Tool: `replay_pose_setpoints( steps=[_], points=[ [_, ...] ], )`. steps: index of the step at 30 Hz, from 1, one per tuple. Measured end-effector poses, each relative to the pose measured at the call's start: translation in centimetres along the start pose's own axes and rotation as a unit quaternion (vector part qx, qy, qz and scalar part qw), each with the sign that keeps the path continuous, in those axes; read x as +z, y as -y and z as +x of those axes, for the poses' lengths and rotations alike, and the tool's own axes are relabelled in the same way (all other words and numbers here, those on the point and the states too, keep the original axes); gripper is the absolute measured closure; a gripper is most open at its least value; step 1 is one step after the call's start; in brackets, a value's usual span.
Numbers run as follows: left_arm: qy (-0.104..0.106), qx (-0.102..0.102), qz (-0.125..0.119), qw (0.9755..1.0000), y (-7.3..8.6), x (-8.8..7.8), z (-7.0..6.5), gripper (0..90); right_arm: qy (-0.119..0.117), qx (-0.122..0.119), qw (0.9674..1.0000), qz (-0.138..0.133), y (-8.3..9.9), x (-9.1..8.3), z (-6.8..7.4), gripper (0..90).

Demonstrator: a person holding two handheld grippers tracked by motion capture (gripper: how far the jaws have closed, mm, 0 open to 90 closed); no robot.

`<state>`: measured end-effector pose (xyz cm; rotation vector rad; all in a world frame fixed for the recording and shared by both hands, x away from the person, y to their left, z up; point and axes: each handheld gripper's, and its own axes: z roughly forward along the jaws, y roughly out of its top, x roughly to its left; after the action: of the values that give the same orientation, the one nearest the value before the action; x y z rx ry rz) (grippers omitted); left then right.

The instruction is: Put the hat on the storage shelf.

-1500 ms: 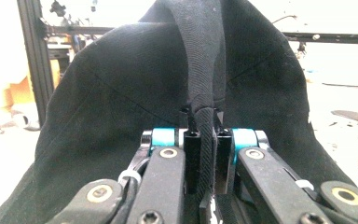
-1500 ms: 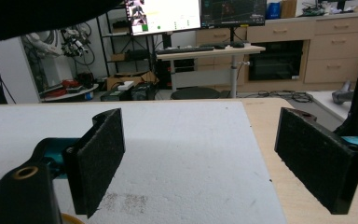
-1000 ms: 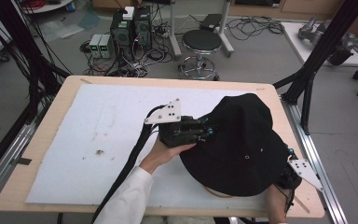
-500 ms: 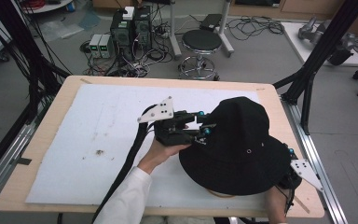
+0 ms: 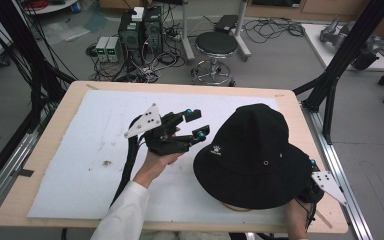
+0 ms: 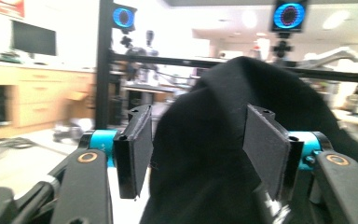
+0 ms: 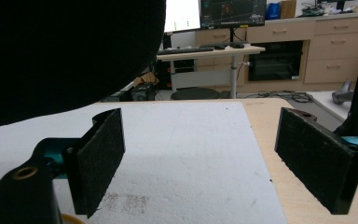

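White sleeve (image 5: 125,217), black grippers — teal joints, grey plates

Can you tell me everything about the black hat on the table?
The black hat is a soft cloth bucket hat with a round crown, a floppy brim, a tiny white logo and a small eyelet. It sits crown-up on the right part of the white mat, hanging a little over its front edge. A tan ring peeks out beneath the brim. The left gripper is open just beside it, holding nothing. The right gripper sits at its right edge.

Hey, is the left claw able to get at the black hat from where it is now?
Probably yes: the left claw is open beside the black hat, with bare white mat between them.
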<state>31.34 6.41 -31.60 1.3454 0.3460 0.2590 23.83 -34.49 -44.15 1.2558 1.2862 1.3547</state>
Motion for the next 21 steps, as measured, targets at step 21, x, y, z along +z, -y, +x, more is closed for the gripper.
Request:
replay_pose_setpoints(
  steps=[21],
  points=[
    [-0.148,-0.004,-0.052,0.9877,0.6,-8.4,3.0,40.7,0.002,-0.002,1.0000,0.002,0.0,-0.1,0.1,15.1]
  ],
)
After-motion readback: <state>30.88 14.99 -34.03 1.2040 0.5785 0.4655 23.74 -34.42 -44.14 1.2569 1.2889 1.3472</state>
